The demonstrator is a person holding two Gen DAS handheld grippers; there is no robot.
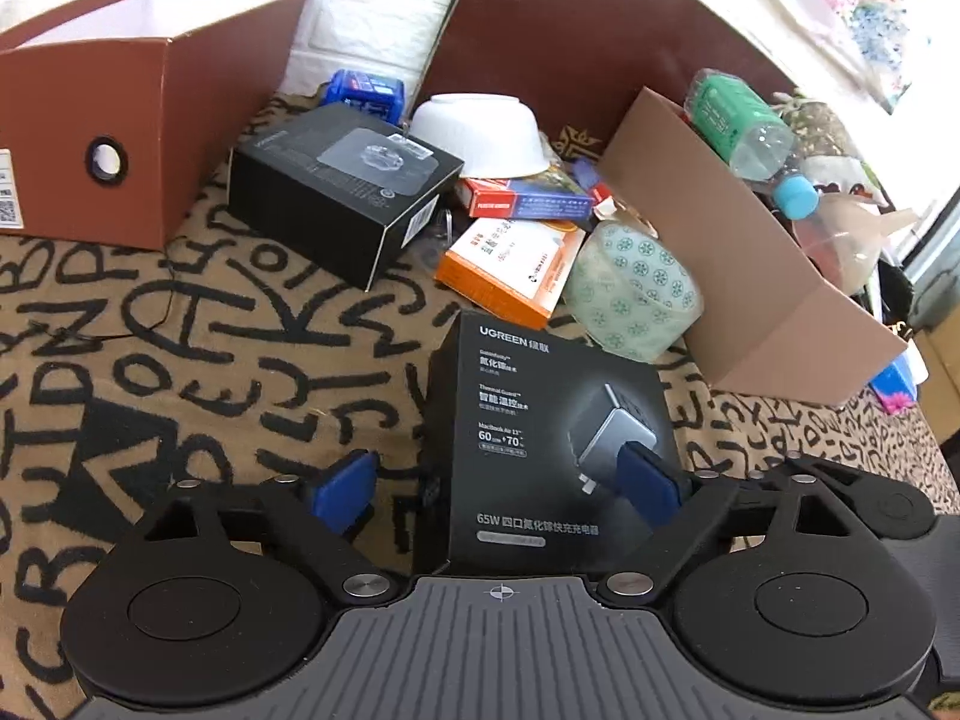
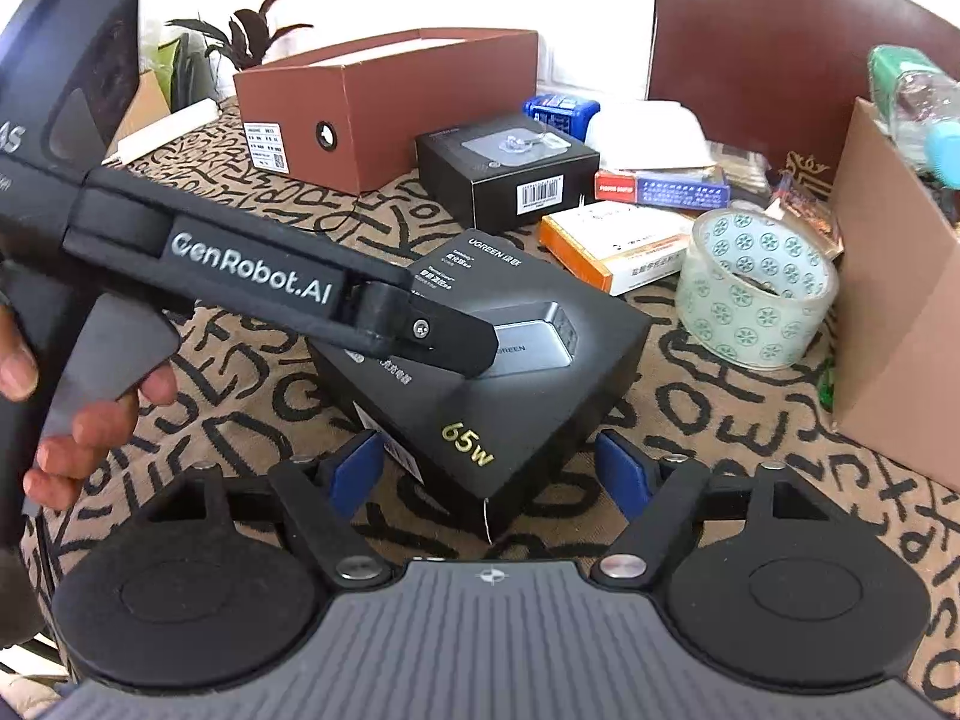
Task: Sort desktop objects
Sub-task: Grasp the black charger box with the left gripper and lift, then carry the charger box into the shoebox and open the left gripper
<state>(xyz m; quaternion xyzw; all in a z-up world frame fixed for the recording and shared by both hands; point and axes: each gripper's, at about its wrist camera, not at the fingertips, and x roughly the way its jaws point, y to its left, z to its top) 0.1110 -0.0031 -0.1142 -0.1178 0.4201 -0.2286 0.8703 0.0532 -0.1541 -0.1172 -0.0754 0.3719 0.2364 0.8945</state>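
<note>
A black UGREEN charger box (image 1: 540, 432) lies on the lettered cloth, between the fingers of both grippers. My left gripper (image 1: 498, 483) is open: its right pad (image 1: 651, 483) hovers over the box top, and its left pad (image 1: 345, 486) stands clear of the box's side. In the right wrist view the same box (image 2: 480, 396) sits corner-on between the pads of my right gripper (image 2: 489, 468), which is open; the left pad is close to the box edge and the right pad is apart. One finger (image 2: 456, 339) of the left gripper reaches over the box top, with a hand (image 2: 90, 420) on its handle.
An open brown shoe box (image 1: 120, 138) stands at the back left. Behind the charger box are a second black box (image 1: 342, 192), an upturned white bowl (image 1: 480, 132), an orange-and-white carton (image 1: 516, 264), a patterned tape roll (image 1: 630, 294) and a cardboard box (image 1: 720, 276) holding a bottle (image 1: 738, 120).
</note>
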